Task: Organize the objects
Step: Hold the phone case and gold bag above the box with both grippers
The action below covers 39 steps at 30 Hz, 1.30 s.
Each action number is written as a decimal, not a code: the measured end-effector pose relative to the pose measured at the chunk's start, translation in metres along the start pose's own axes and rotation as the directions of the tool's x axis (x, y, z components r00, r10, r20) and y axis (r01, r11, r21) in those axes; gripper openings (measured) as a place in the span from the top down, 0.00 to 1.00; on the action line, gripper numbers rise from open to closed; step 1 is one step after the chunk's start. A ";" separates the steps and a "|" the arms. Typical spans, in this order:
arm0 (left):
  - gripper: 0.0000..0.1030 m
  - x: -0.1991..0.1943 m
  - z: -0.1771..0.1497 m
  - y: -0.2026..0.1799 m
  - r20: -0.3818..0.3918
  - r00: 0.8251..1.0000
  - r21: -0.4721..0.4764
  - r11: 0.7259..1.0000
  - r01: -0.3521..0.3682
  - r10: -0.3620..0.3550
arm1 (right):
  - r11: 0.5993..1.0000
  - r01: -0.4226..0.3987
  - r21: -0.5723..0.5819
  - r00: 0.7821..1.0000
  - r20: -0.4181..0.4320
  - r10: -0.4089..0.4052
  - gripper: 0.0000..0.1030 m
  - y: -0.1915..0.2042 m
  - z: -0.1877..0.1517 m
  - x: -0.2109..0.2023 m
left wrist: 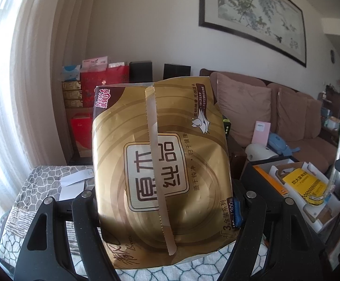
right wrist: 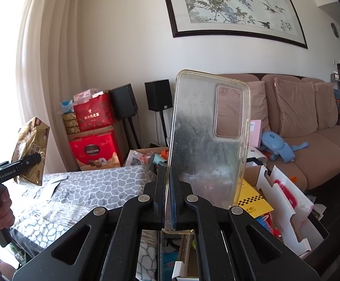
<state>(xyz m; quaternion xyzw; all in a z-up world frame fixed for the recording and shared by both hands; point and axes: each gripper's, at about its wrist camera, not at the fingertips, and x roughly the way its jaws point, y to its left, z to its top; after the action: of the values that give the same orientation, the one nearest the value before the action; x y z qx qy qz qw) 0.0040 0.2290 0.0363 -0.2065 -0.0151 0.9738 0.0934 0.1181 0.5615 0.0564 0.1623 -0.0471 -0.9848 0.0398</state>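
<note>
Both sets of jaws are clamped on something. Those of the left gripper (left wrist: 167,201) squeeze the two sides of a gold tissue pack (left wrist: 160,164), held up above the patterned cloth (left wrist: 41,187) on the table. Those of the right gripper (right wrist: 170,201) are nearly together, pinching the near left edge of a clear phone case (right wrist: 207,138) that stands upright over an open cardboard box (right wrist: 284,201) of clutter on the right.

I'd judge the tissue pack light and soft; its wrapper is glossy and dented, so it would squash and perhaps slide unless gripped across its broad middle, as it is now. The phone case looks thin and bendy, light too; held by one edge it may flex or swing, so a hold nearer its middle, across the rim, seems safer. A brown sofa (right wrist: 310,145) sits far right.
</note>
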 end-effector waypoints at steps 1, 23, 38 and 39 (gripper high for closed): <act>0.29 0.000 0.000 -0.002 0.001 1.000 0.002 1.000 0.002 -0.002 | 1.000 0.001 0.001 1.000 -0.001 -0.001 0.98 -0.001 0.000 0.000; 0.29 0.004 0.005 -0.017 -0.004 0.999 0.017 0.999 0.040 -0.040 | 0.999 0.041 0.031 0.999 -0.022 -0.040 0.98 -0.018 0.000 0.001; 0.29 0.006 0.008 -0.031 -0.002 0.998 0.026 0.997 0.069 -0.069 | 0.997 0.065 0.045 0.998 -0.025 -0.064 0.98 -0.029 0.002 -0.001; 0.29 0.006 0.008 -0.032 -0.002 0.997 0.027 0.997 0.071 -0.071 | 0.997 0.066 0.044 0.998 -0.024 -0.065 0.98 -0.029 0.002 -0.002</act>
<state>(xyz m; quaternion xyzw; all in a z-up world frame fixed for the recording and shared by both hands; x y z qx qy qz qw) 0.0004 0.2612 0.0436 -0.2052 -0.0089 0.9699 0.1307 0.1171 0.5908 0.0556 0.1759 -0.0634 -0.9823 0.0042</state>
